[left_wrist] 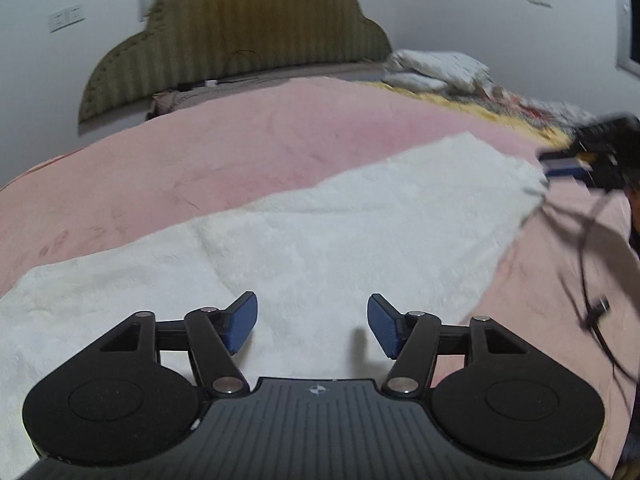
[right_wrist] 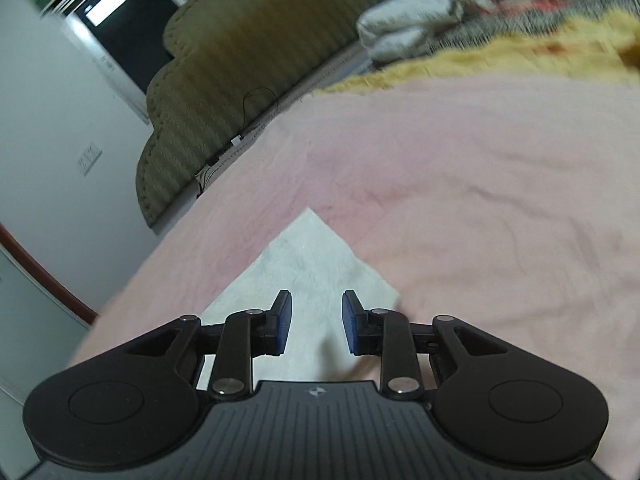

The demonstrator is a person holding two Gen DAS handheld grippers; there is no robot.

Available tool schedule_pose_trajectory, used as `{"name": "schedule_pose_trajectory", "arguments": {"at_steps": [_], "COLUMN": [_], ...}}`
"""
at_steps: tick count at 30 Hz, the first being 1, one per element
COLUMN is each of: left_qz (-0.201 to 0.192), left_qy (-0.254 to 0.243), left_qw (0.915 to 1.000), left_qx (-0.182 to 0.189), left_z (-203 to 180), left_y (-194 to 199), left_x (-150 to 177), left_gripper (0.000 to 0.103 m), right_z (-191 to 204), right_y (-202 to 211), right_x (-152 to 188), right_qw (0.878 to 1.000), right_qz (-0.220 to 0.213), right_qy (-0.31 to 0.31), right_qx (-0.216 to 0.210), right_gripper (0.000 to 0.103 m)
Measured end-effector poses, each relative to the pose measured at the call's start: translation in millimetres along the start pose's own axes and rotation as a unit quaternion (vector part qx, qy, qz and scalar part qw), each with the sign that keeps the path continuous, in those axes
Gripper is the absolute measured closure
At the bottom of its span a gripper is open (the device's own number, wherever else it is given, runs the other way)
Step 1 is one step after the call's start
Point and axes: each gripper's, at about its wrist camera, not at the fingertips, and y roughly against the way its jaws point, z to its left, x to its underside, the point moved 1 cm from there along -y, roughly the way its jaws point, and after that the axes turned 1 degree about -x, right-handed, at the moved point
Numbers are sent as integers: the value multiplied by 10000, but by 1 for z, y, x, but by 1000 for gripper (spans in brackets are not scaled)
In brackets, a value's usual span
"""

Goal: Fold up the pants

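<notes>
White fleecy pants (left_wrist: 304, 240) lie flat in a long band across the pink bed cover (left_wrist: 200, 148). My left gripper (left_wrist: 312, 326) hovers over their near part, open, with nothing between its blue pads (left_wrist: 242, 322). In the right wrist view a pointed corner of the pants (right_wrist: 312, 248) lies on the pink cover (right_wrist: 480, 184). My right gripper (right_wrist: 316, 322) stands just above that corner with a narrow gap between its pads, which press on nothing. From the left wrist view the right gripper (left_wrist: 568, 164) shows blurred at the pants' far right end.
An olive padded headboard (left_wrist: 248, 36) stands against the white wall behind the bed. White folded bedding (left_wrist: 436, 68) and a yellow blanket (right_wrist: 520, 52) are piled at the bed's far right. A dark cable (left_wrist: 592, 264) hangs from the right gripper. A dark window (right_wrist: 124, 28) is at the left.
</notes>
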Motion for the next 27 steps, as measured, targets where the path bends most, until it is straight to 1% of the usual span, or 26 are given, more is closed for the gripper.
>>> {"name": "schedule_pose_trajectory", "arguments": {"at_steps": [3, 5, 6, 7, 10, 13, 16, 19, 21, 22, 24, 25, 26, 27], "left_qz": [101, 113, 105, 83, -35, -71, -33, 2, 14, 10, -8, -18, -31, -44], "left_qy": [196, 218, 201, 170, 76, 108, 144, 146, 205, 251, 371, 454, 562, 703], "left_qw": [9997, 9997, 9997, 9998, 9999, 9999, 9998, 9996, 9995, 9994, 9990, 9987, 9982, 9973], "left_qx": [36, 59, 59, 43, -61, -99, -137, -224, -240, -241, -233, -229, -219, -195], "left_z": [4, 4, 3, 2, -1, -2, -1, 0, 1, 3, 7, 10, 13, 17], "left_y": [-5, -5, -4, -4, -2, -2, -3, -5, -6, -6, -6, -6, -6, -7], "left_x": [-2, 0, 2, 3, 4, 3, 2, 1, 0, -1, -4, -6, -8, -9], "left_gripper": [36, 35, 34, 31, 25, 25, 24, 24, 24, 24, 24, 24, 24, 24], "right_z": [-16, -24, -25, -27, -26, -22, -20, -17, -15, -16, -21, -22, -20, -14], "right_y": [3, 4, 2, 0, -7, -23, -38, -53, -62, -65, -72, -73, -73, -73], "right_x": [11, 21, 26, 30, 31, 28, 22, 17, 13, 11, 7, 5, 4, 3], "right_qw": [9973, 9949, 9939, 9932, 9938, 9949, 9959, 9977, 9983, 9982, 9972, 9963, 9961, 9969], "right_qz": [458, 605, 659, 670, 503, 315, 12, -272, -373, -400, -379, -381, -397, -441], "right_qy": [-528, -759, -844, -898, -888, -770, -675, -419, -357, -399, -606, -723, -728, -586], "right_qx": [-205, -268, -258, -303, -452, -578, -606, -451, -280, -208, -208, -270, -309, -275], "right_gripper": [71, 60, 47, 42, 41, 41, 43, 47, 59, 70, 78, 80, 81, 82]}}
